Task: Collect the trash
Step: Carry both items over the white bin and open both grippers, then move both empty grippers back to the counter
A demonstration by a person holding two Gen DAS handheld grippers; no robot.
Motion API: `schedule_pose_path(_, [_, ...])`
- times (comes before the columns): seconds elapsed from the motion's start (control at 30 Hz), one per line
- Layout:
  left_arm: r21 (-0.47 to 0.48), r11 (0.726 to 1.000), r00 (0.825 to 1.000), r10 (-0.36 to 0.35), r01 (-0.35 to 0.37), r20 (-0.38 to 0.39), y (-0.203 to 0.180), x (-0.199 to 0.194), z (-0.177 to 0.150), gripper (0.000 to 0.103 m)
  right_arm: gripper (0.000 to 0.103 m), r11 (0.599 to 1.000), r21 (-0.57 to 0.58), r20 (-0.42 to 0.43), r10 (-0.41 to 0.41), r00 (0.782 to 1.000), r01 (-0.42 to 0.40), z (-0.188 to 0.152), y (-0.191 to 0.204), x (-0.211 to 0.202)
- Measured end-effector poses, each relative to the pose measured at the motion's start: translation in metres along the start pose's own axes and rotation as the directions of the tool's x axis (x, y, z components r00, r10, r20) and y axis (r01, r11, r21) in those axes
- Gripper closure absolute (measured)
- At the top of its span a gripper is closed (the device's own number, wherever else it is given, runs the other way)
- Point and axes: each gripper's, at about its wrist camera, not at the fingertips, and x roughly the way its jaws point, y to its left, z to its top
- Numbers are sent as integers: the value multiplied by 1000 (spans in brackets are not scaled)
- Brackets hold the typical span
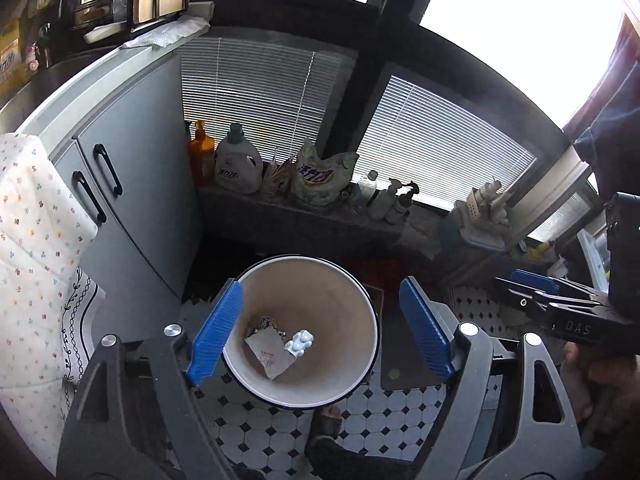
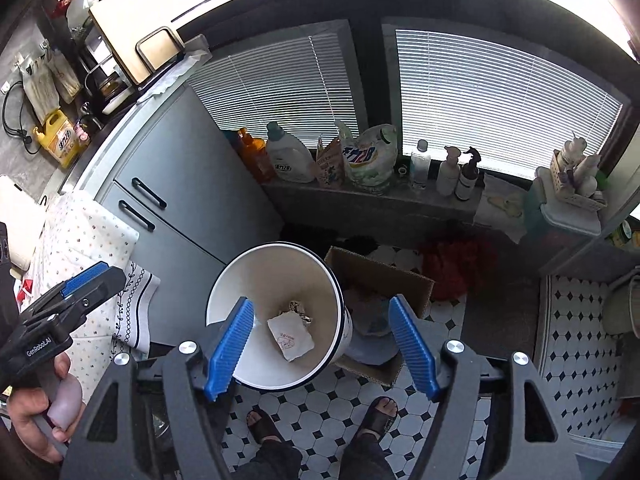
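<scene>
A white round trash bin stands on the tiled floor; it also shows in the right wrist view. Inside lie a paper packet, a white blister pack and crumpled foil. In the right wrist view I see the packet and foil. My left gripper is open and empty above the bin. My right gripper is open and empty above the bin's right rim. The right gripper also shows at the right of the left wrist view, and the left gripper at the left of the right wrist view.
A grey cabinet stands left of the bin, a floral cloth beside it. A cardboard box sits right of the bin. Detergent bottles line the windowsill. A person's sandalled feet stand on the tiled floor.
</scene>
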Motion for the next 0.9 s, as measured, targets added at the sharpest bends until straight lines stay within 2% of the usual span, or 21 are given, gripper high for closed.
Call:
schedule_pose_path(0.23, [-38, 995, 995, 94, -93, 30, 42, -40, 3, 11, 13, 999, -28, 17, 25, 1000, -25, 4, 42, 0])
schedule_pose_path(0.37, [-87, 983, 985, 168, -163, 42, 80, -71, -2, 9, 9, 995, -72, 30, 71, 997, -69, 9, 83, -2])
schedule_pose_path(0.63, [-220, 937, 952, 294, -271, 81, 153, -137, -27, 7, 8, 967, -192, 30, 178, 984, -170, 11, 181, -5])
schedule_pose_path(0.9, [-352, 876, 913, 391, -331, 114, 217, -193, -52, 7, 8, 920, -309, -6, 252, 968, -242, 2, 276, -3])
